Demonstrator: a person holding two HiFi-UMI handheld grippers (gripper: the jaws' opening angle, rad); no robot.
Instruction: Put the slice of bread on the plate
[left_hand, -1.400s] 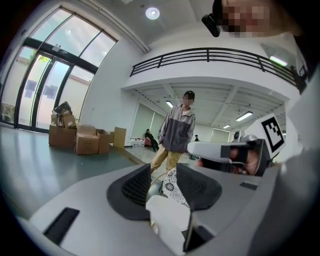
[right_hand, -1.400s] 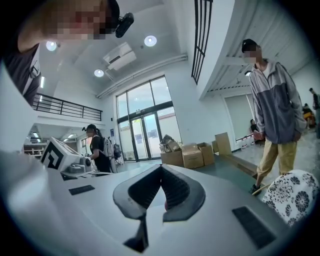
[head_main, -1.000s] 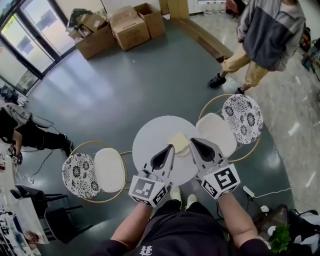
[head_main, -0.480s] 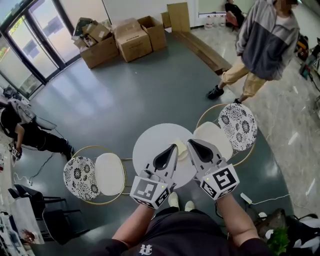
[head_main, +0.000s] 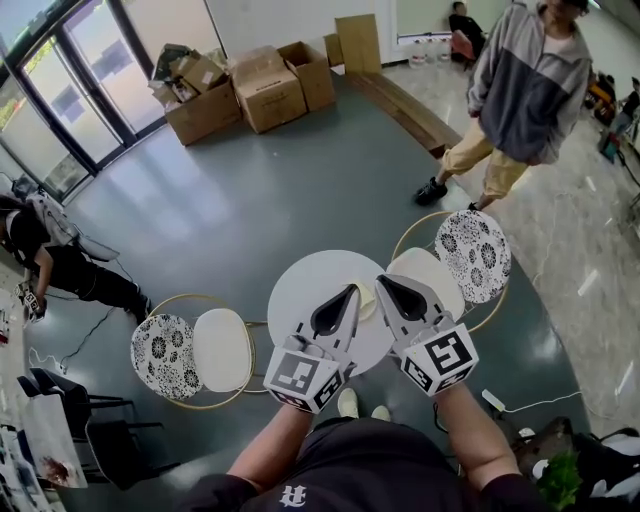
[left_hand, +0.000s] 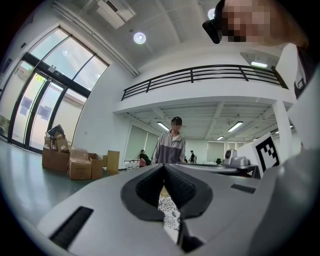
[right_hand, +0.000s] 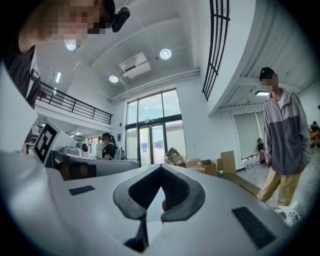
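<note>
A pale yellow slice of bread (head_main: 366, 298) lies on the right part of the round white table (head_main: 300, 290), mostly hidden between my two grippers. Whether a plate is under it I cannot tell. My left gripper (head_main: 352, 290) hovers above the table just left of the bread, its jaws shut on nothing. My right gripper (head_main: 383, 281) hangs just right of the bread, also shut and empty. In the left gripper view the left gripper (left_hand: 163, 166) points level across the room. The right gripper (right_hand: 161, 166) in its own view does the same.
Two chairs flank the table: the left chair (head_main: 221, 349) and the right chair (head_main: 430, 280) with its patterned back (head_main: 472, 255). A person (head_main: 520, 90) stands beyond the right chair. Cardboard boxes (head_main: 250, 85) are stacked by the glass doors. Another person (head_main: 50, 265) is at the left edge.
Both grippers have risen a little above the table and stay shut. They now cover more of the bread.
</note>
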